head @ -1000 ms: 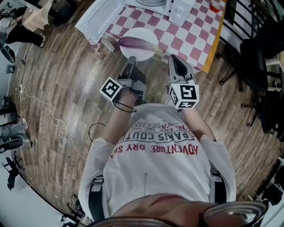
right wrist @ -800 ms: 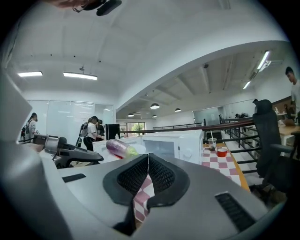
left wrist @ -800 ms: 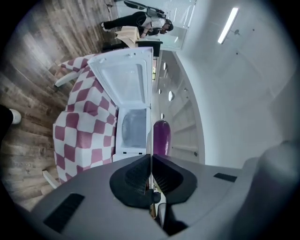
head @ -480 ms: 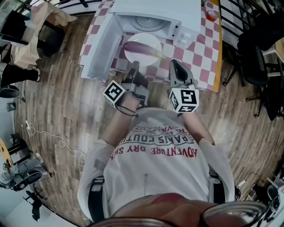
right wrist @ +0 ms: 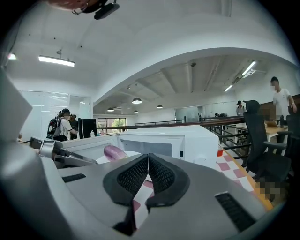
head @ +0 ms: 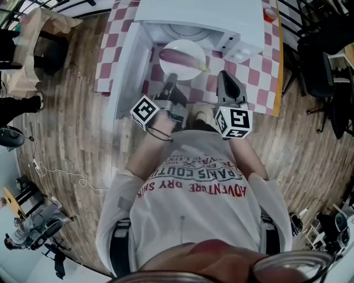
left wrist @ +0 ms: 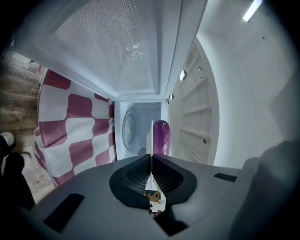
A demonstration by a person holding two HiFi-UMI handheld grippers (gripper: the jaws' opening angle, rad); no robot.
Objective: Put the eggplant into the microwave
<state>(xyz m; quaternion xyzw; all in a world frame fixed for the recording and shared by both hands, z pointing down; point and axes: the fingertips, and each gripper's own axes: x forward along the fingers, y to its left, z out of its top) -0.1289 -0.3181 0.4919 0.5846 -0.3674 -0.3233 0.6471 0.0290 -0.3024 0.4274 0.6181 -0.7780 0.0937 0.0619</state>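
Two tools in frame, one of them loaded.

Head view. Worktop (head: 251, 72) is covered with a red-and-white checked cloth and stands on a wood-plank floor (head: 72, 121). Black chairs (head: 326, 77) stand off to its right. The white microwave (head: 204, 14) sits on the worktop with its door (head: 128, 61) swung open to the left. A white plate (head: 174, 69) is in front of the open cavity, its far edge at the opening. The eggplant (head: 182, 57) lies across the plate. My left tool (head: 172, 80) meets the plate's near rim. My right tool (head: 224, 77) is just beside the plate on the right, apart from it.

Left gripper view (picture rolled on its side). Jaws are clenched on the thin white rim of the plate, seen edge-on. The eggplant lies on the plate just beyond the jaws. Straight ahead is the microwave's interior with its round turntable (left wrist: 129, 132). The mesh of the open door fills the top of the picture. Checked cloth and a strip of floor show at the left.

Right gripper view. Jaws are pressed together with nothing between them. Past them stands the microwave, with the plate and eggplant to its left and my left tool on the rim. The room is a large open hall with ceiling lights (right wrist: 56, 61), a railing (right wrist: 206, 124), one of the black chairs at the right, and people (right wrist: 63, 124) standing in the background.
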